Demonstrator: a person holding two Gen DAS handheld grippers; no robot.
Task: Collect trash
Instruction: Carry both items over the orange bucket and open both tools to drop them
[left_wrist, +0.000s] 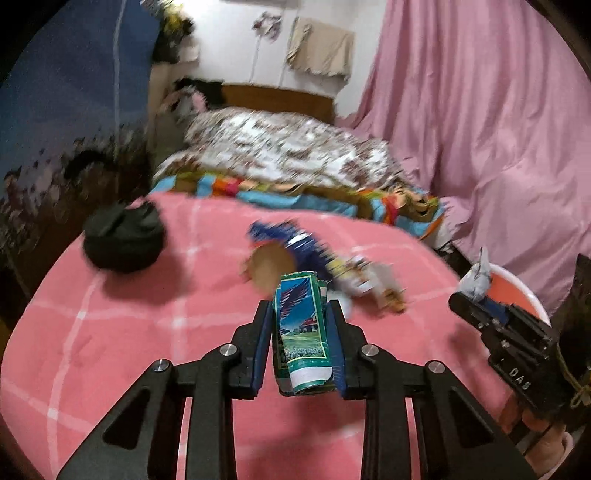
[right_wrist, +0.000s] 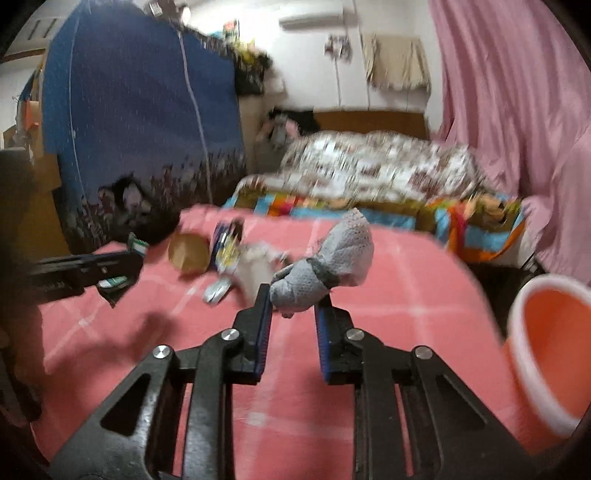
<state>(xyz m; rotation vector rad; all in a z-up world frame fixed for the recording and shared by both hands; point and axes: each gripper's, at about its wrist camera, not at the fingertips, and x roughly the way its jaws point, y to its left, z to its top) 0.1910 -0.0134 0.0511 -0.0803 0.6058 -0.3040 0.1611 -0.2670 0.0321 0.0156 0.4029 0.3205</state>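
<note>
Left hand-held gripper (left_wrist: 300, 325) is clamped narrow on a flattened green carton (left_wrist: 301, 332), held up over the pink checked surface (left_wrist: 129, 332). Right hand-held gripper (right_wrist: 293, 302) pinches a crumpled grey wad (right_wrist: 325, 266) at its fingertips, jaws half-wide. More wrappers (left_wrist: 314, 254) lie near the surface's far edge, a black cap (left_wrist: 123, 238) towards its far left corner. Orange bin (right_wrist: 550, 354) stands off the right edge.
</note>
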